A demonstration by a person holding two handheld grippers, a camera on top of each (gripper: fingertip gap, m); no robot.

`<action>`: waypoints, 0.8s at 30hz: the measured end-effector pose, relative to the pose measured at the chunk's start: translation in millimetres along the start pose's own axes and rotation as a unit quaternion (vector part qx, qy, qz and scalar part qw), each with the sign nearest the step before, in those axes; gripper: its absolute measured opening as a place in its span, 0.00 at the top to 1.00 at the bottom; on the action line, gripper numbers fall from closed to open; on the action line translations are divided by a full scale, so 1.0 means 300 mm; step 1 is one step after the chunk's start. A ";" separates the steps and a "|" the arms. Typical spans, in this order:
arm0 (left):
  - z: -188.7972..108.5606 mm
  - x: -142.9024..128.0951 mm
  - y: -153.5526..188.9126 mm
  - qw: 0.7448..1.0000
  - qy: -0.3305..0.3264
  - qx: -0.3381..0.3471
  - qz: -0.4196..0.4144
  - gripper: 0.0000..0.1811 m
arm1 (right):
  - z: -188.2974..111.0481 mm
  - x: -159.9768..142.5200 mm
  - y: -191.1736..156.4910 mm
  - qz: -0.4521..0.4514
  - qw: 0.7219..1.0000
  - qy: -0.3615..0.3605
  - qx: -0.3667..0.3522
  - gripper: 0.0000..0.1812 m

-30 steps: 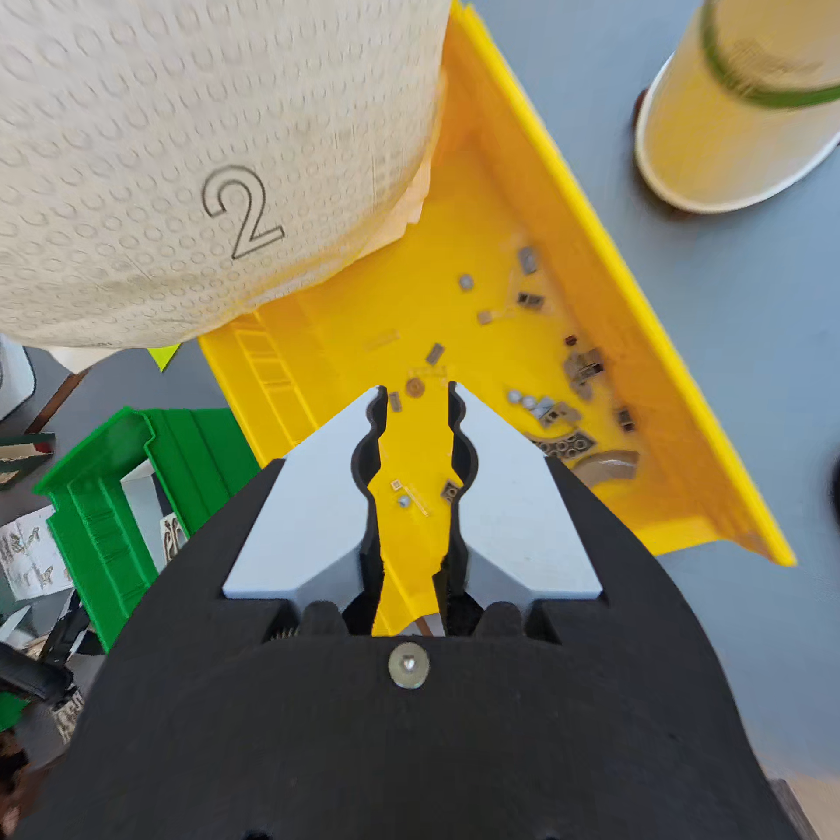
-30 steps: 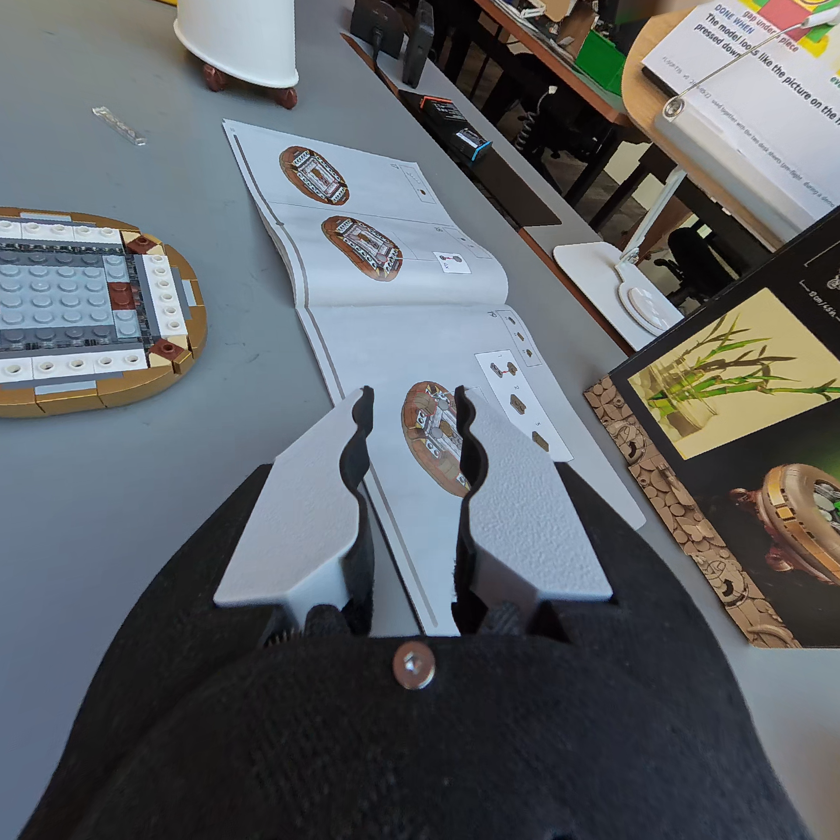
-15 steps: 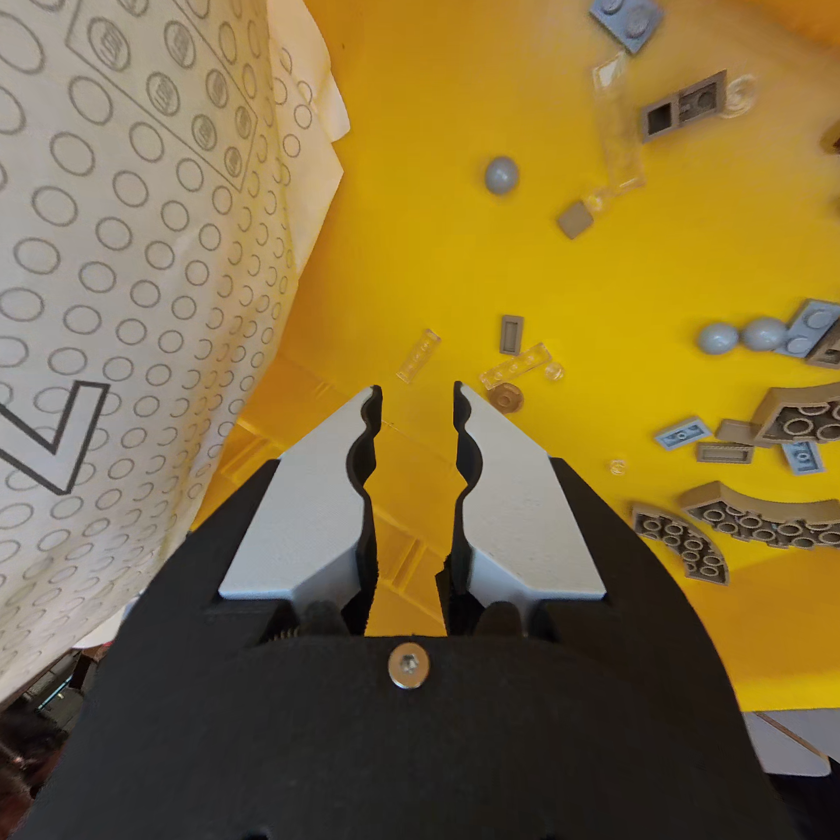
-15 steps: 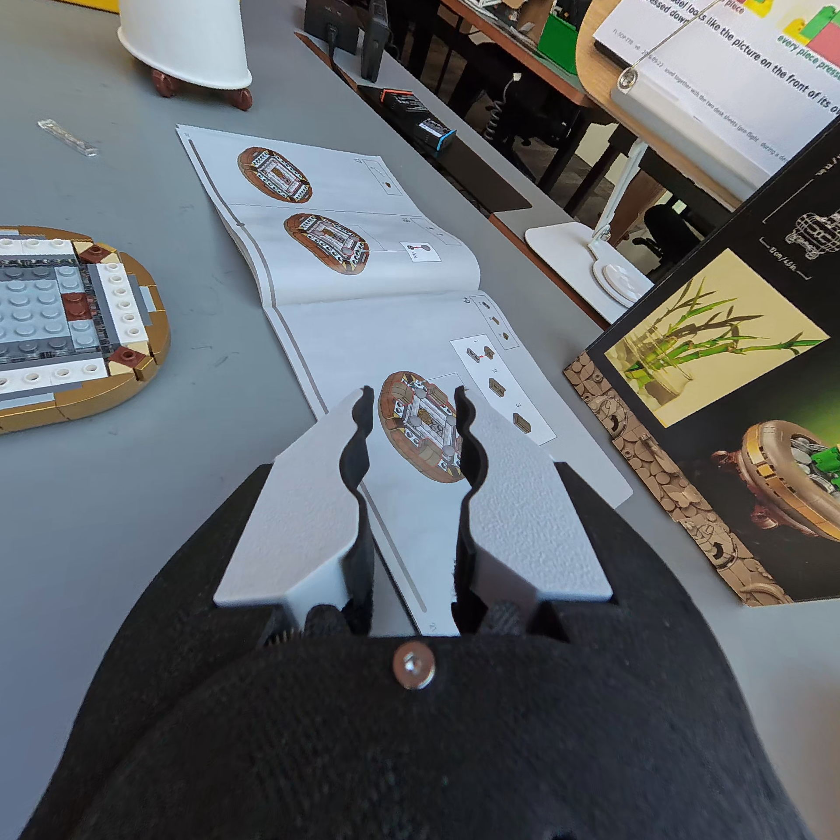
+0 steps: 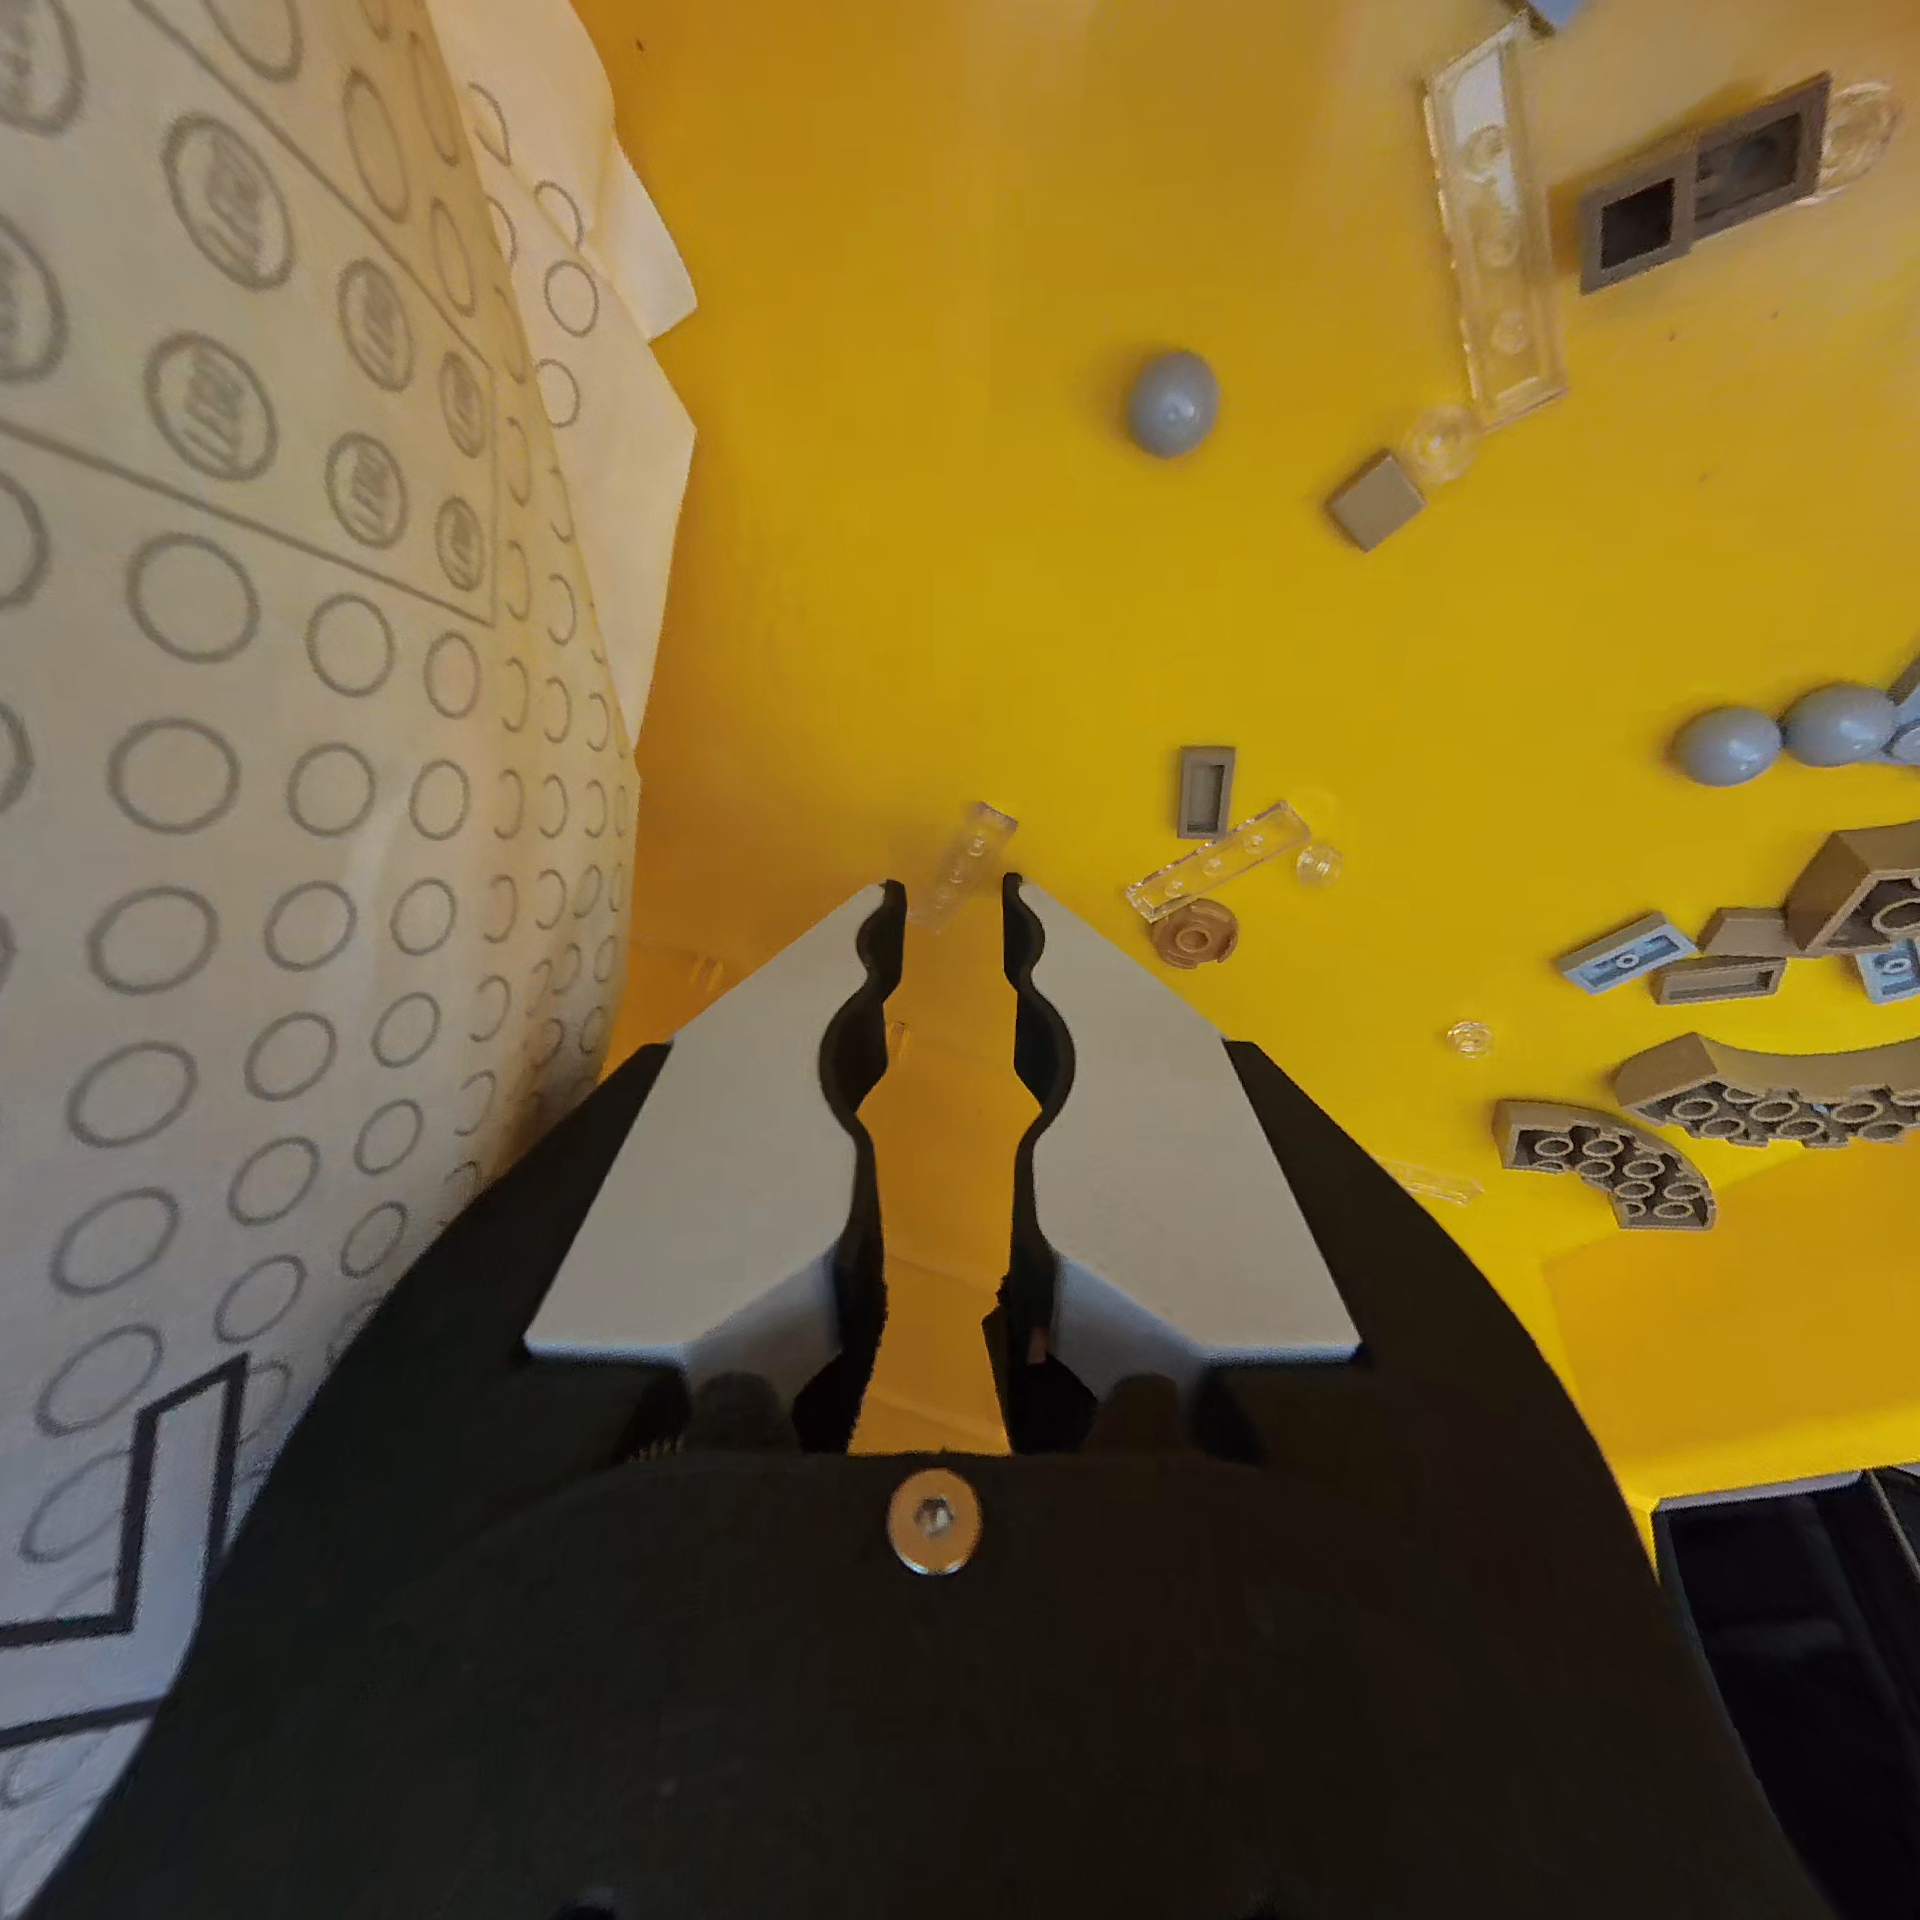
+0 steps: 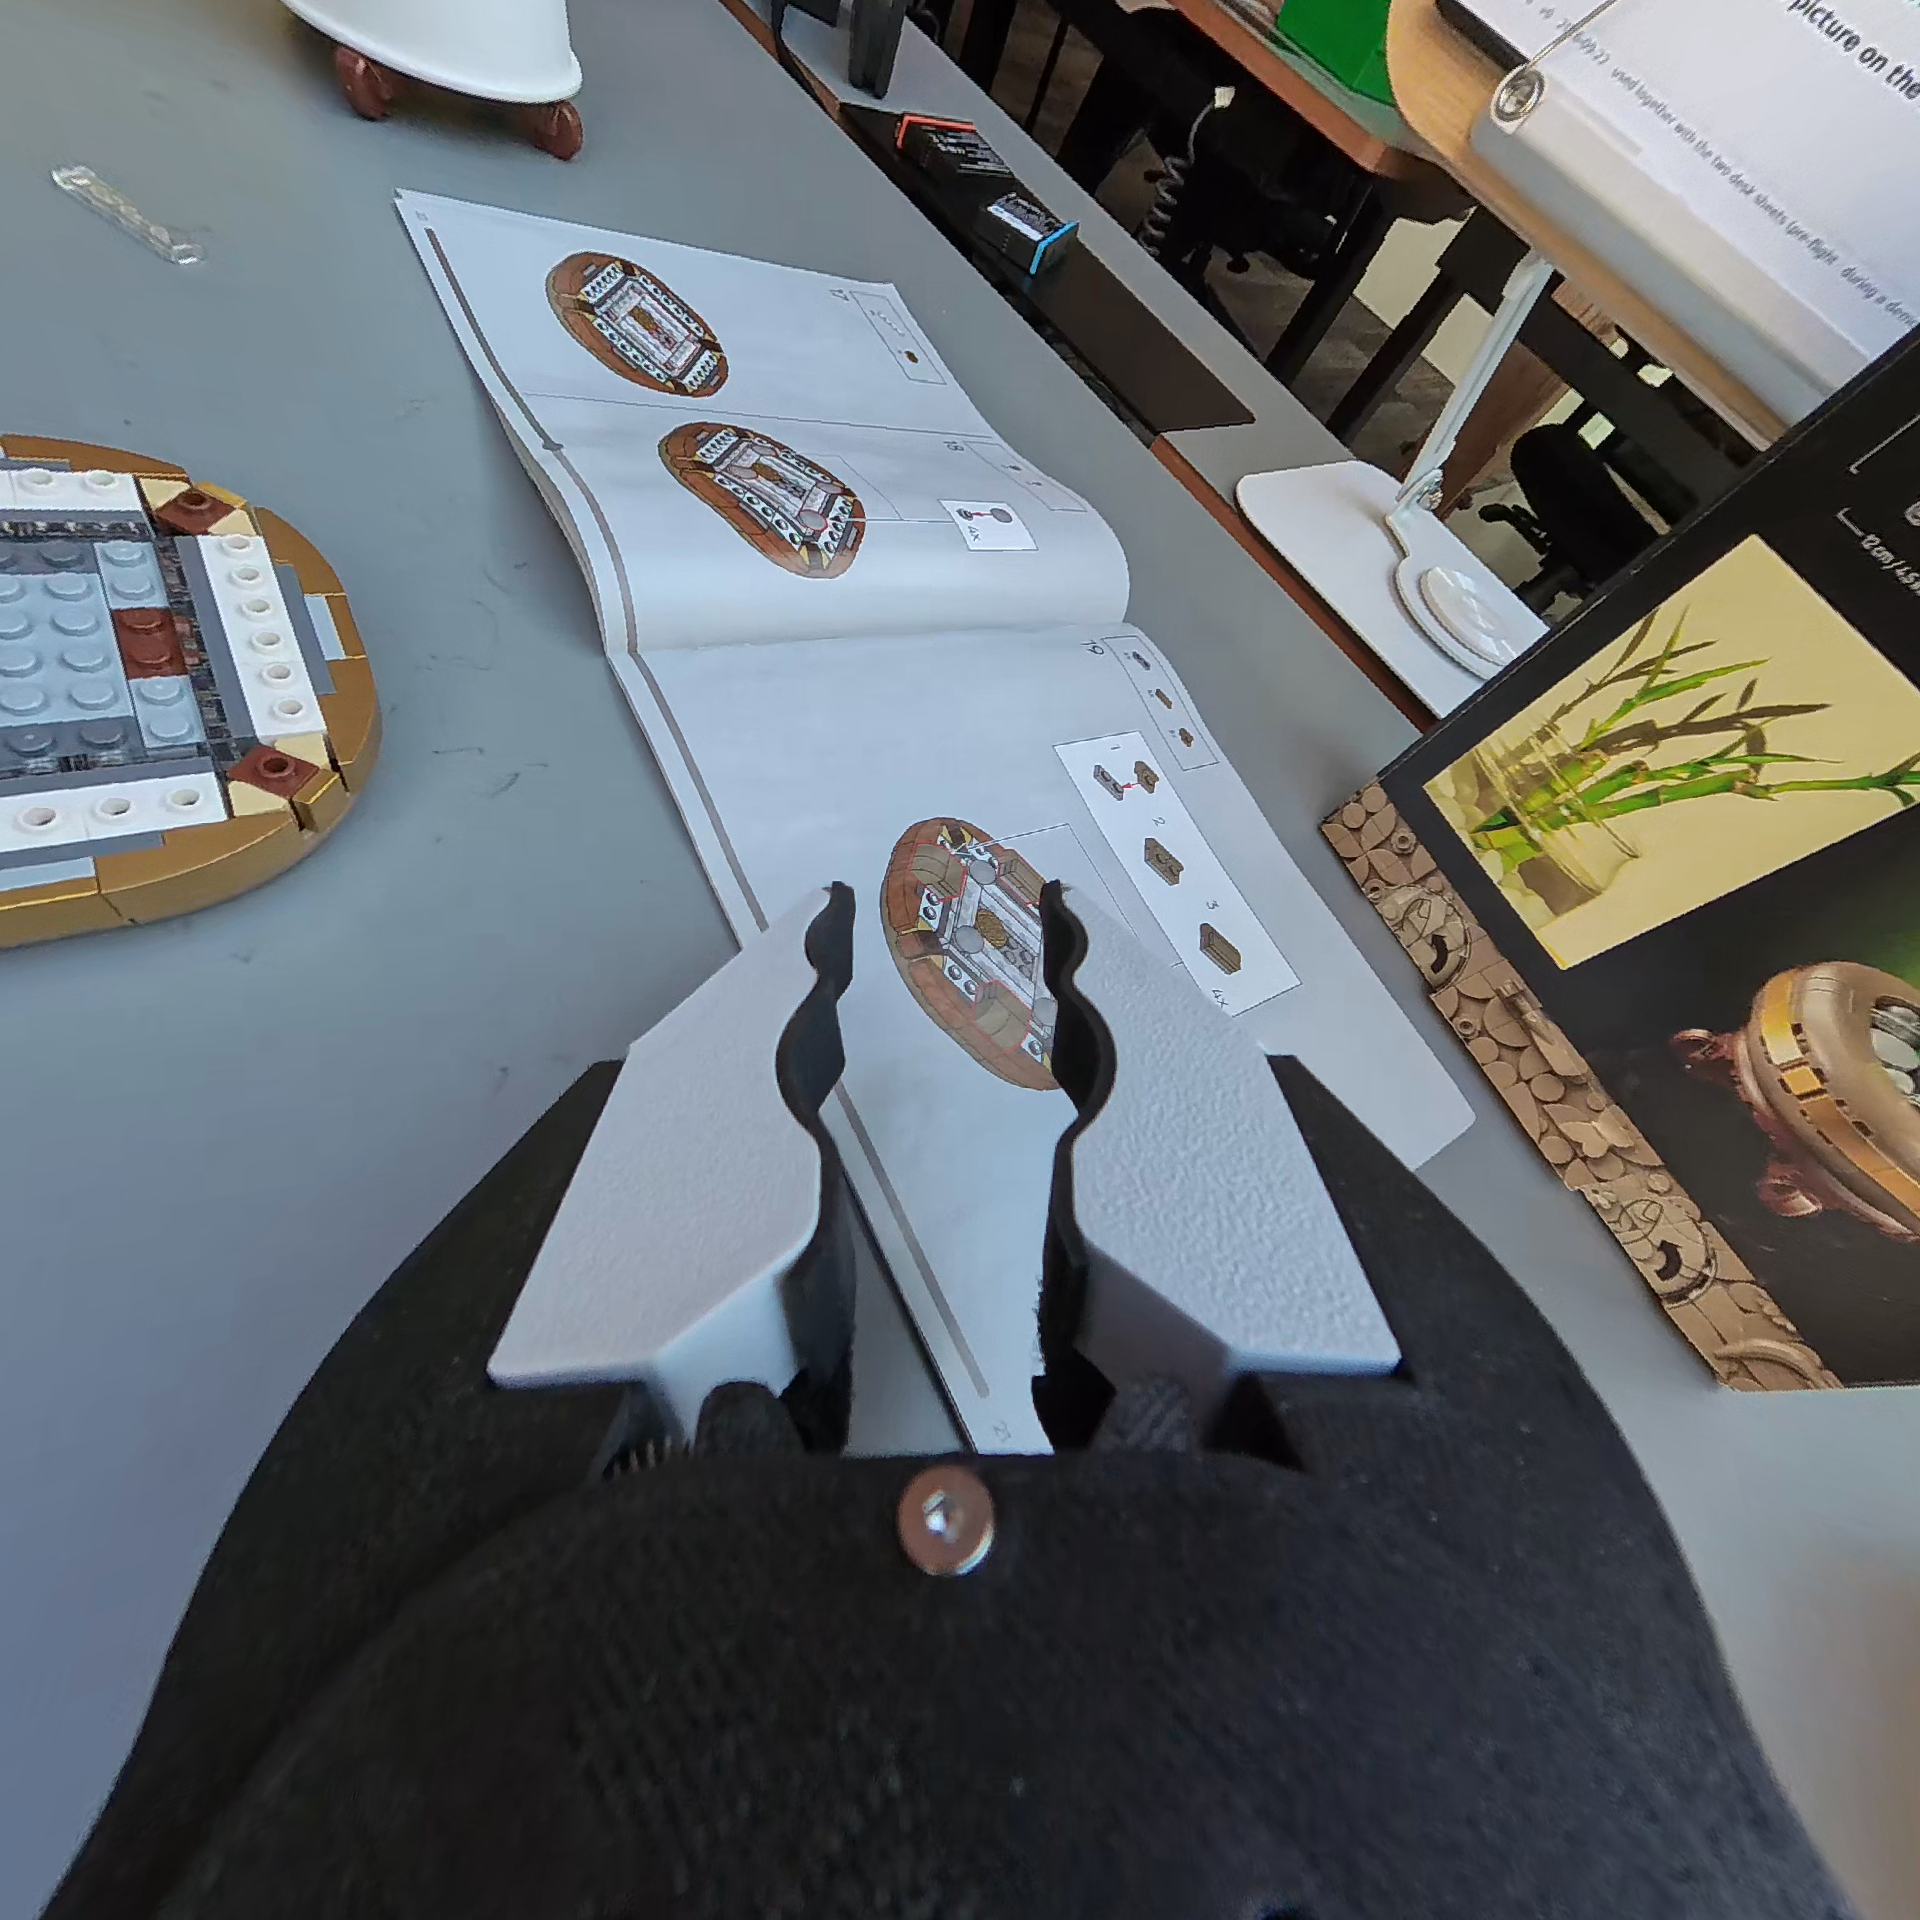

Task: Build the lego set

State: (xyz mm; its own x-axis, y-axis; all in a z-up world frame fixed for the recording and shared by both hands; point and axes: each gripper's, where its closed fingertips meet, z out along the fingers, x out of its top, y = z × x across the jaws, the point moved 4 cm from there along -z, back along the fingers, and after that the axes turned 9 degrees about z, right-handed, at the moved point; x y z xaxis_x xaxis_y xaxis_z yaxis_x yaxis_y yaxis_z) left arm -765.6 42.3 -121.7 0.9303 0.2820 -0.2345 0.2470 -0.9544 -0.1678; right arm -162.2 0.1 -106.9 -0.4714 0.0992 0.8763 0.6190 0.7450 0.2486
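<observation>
My left gripper point(image 5: 954, 885) is open and empty, low inside a yellow bin point(image 5: 935, 520). A small clear plate point(image 5: 966, 862) lies just ahead of its tips, in line with the gap. Loose pieces lie to the right: a longer clear plate point(image 5: 1216, 860), a tan round piece point(image 5: 1193, 937), grey domes point(image 5: 1171, 403), tan curved bricks point(image 5: 1605, 1162). My right gripper point(image 6: 948, 891) is open and empty above the open instruction booklet point(image 6: 862, 644). The partly built oval base point(image 6: 156, 675), gold-rimmed with white and grey plates, sits on the grey table at the left.
A cream paper bag point(image 5: 260, 727) printed with circles fills the bin's left side, close to my left finger. The set's box point(image 6: 1683, 883) stands at the right. A white pot point(image 6: 447, 42) on brown feet and a clear strip point(image 6: 130, 213) lie at the table's far side. The tips of one gripper are about 60 centimetres away from the tips of the other. The longer clear plate point(image 5: 1216, 860) is closer to my left gripper, around 4 centimetres from its tips; the right tips are 55 centimetres off.
My left gripper has come down into the yellow bin and moved toward the small clear plate, which now lies at its tips. My right gripper has drifted slightly over the booklet.
</observation>
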 end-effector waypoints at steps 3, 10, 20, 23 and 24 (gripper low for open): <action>0.003 0.004 0.004 1.000 -0.004 -0.020 -0.003 0.93 | 0.000 0.000 -0.003 -0.003 1.000 0.000 0.001 0.80; 0.004 0.000 0.016 1.000 0.006 -0.011 -0.014 0.96 | 0.000 0.000 -0.001 0.000 1.000 0.000 0.002 0.80; -0.003 -0.002 0.057 0.982 -0.010 -0.115 -0.150 0.97 | 0.000 -0.001 -0.005 -0.002 1.000 0.000 0.005 0.80; 0.002 -0.002 0.060 0.981 -0.004 -0.113 -0.156 0.95 | 0.000 -0.001 -0.006 -0.003 1.000 0.000 0.007 0.80; 0.001 -0.002 0.062 0.982 -0.001 -0.112 -0.152 0.95 | -0.001 0.000 -0.007 -0.003 1.000 0.001 0.008 0.80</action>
State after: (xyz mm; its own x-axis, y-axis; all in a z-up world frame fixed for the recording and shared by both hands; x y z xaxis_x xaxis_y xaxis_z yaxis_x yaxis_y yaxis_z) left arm -761.8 24.4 -125.0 0.8036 0.5577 -0.2077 0.5673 -0.8234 -0.0160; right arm -163.4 -1.6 -107.3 -0.4731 0.0938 0.8760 0.6062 0.7562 0.2464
